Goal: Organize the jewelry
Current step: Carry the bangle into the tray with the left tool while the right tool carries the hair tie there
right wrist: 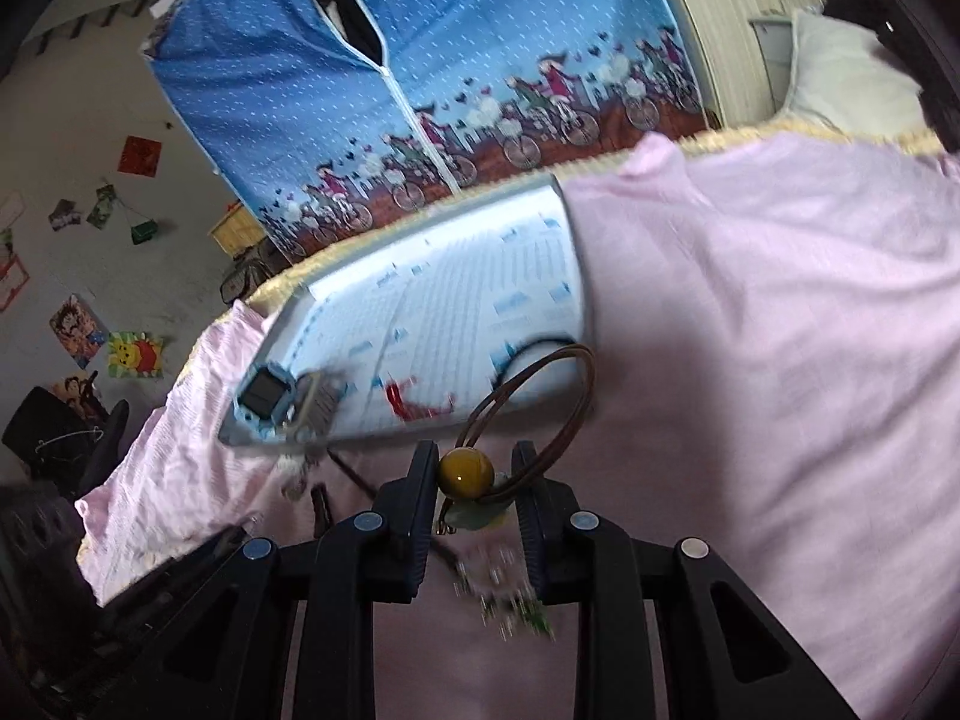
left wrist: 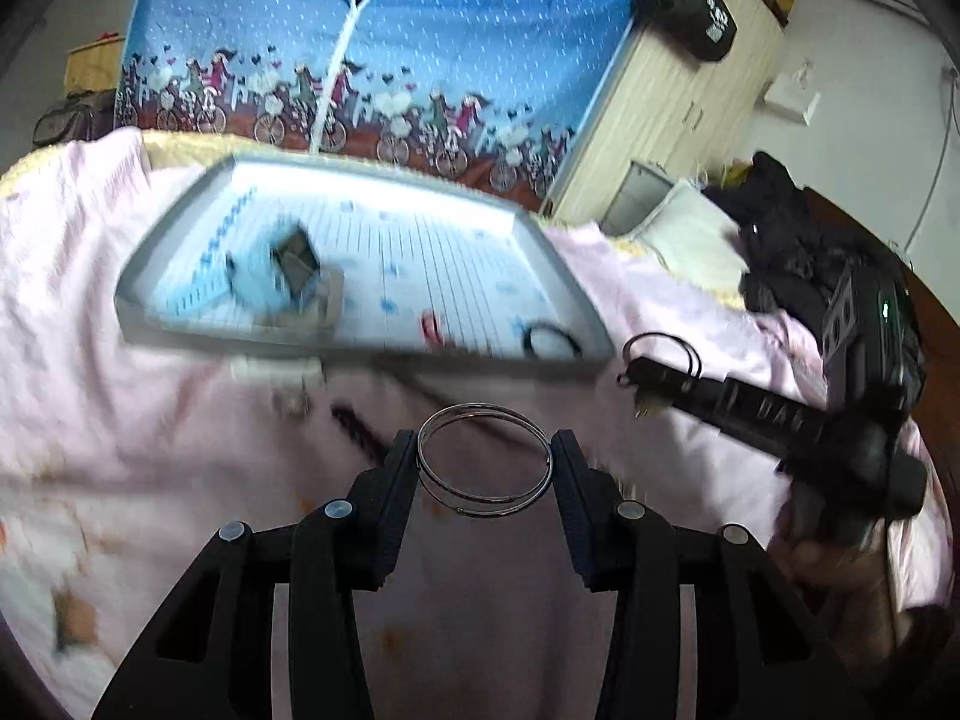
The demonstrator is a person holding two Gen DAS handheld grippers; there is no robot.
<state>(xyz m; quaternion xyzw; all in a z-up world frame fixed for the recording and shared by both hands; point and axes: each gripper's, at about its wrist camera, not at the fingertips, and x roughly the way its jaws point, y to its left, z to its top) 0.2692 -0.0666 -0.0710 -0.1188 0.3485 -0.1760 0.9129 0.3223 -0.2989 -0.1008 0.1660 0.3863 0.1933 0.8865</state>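
Fingers of the left gripper (left wrist: 483, 468) clamped two thin silver bangles (left wrist: 483, 459), holding them above the pink bedsheet (left wrist: 150, 396). Fingers of the right gripper (right wrist: 474, 474) squeezed one amber bead (right wrist: 465, 470) on a doubled brown cord (right wrist: 558, 420), its loop reaching over the near edge of the one grey tray (left wrist: 564, 276). On the tray lay one small blue box (left wrist: 282, 267), one red piece (left wrist: 429, 324) and one black ring (left wrist: 549, 339).

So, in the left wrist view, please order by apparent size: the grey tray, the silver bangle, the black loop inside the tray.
1. grey tray, far the largest.
2. silver bangle, held between the left gripper fingers; its nearness to the camera enlarges it.
3. black loop, smallest but farther away, so their true order is unsure.
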